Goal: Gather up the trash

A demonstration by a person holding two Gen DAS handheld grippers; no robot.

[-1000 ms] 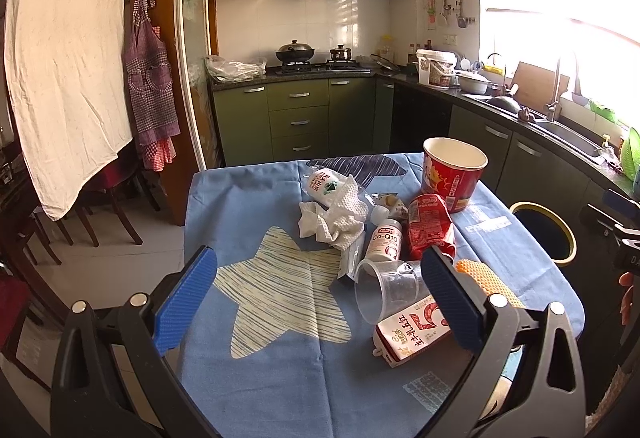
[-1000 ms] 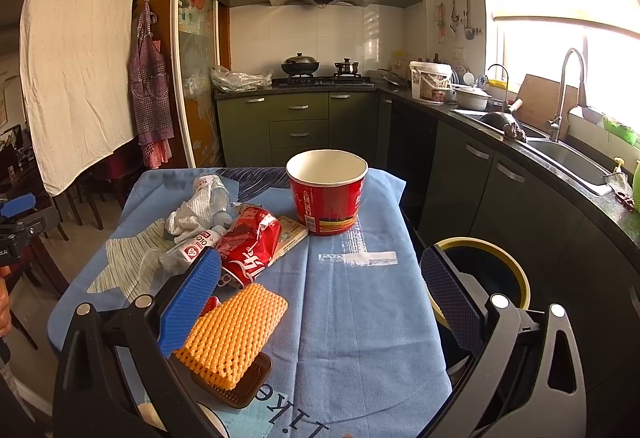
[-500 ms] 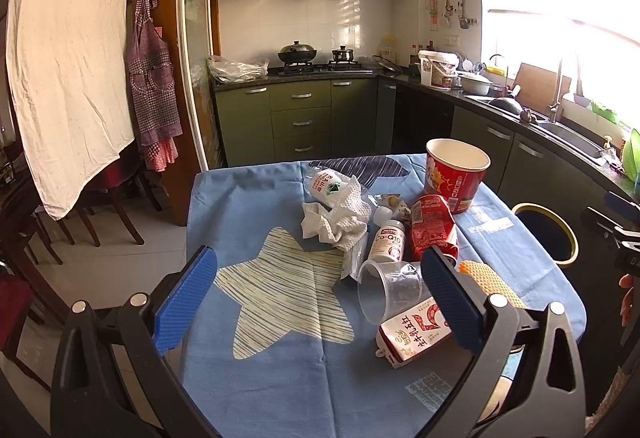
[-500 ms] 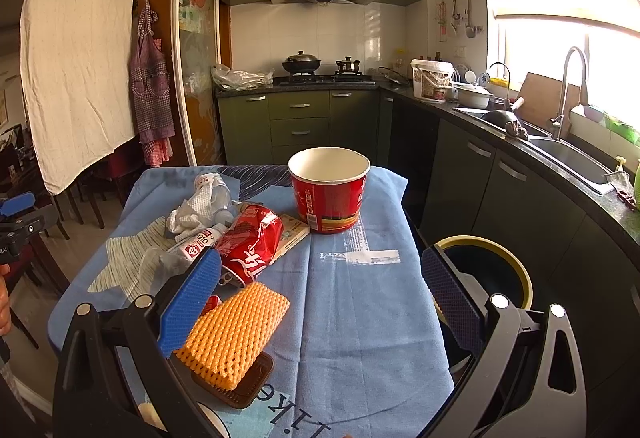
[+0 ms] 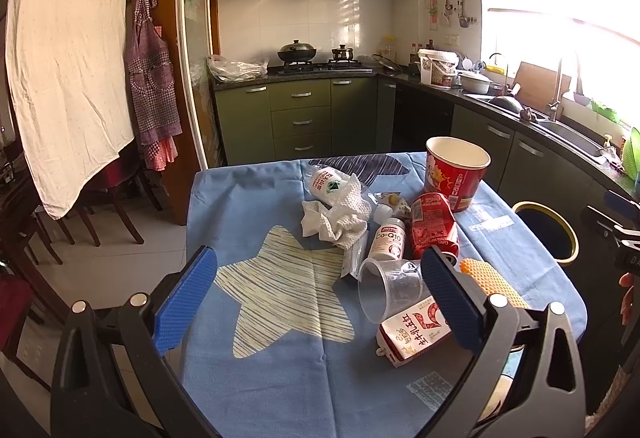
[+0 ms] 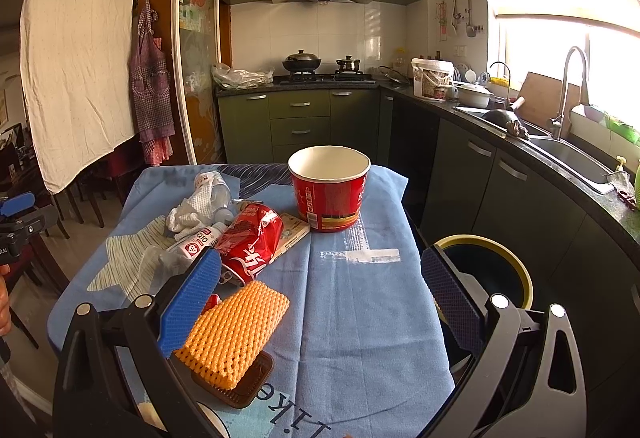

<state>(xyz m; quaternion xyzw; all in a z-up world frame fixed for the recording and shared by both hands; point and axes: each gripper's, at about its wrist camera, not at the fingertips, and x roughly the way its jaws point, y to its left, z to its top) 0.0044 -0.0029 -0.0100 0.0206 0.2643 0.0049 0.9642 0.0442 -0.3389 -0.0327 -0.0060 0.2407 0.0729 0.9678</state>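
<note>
Right wrist: ridged orange foam net (image 6: 234,332), crumpled red can (image 6: 250,242).

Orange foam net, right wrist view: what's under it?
The orange foam net lies on a brown ridged tray, whose near corner shows. The rest of the tray, and anything else beneath, is covered.

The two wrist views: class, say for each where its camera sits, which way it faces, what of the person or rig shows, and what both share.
Left wrist: behind the open left tongs, facing the stove across the table's left half; the milk carton lies near.
Right wrist: behind the open right tongs, over the table's right edge beside the bin; a hand shows far left.
Shared: red paper bucket, crushed can, orange foam net.
</note>
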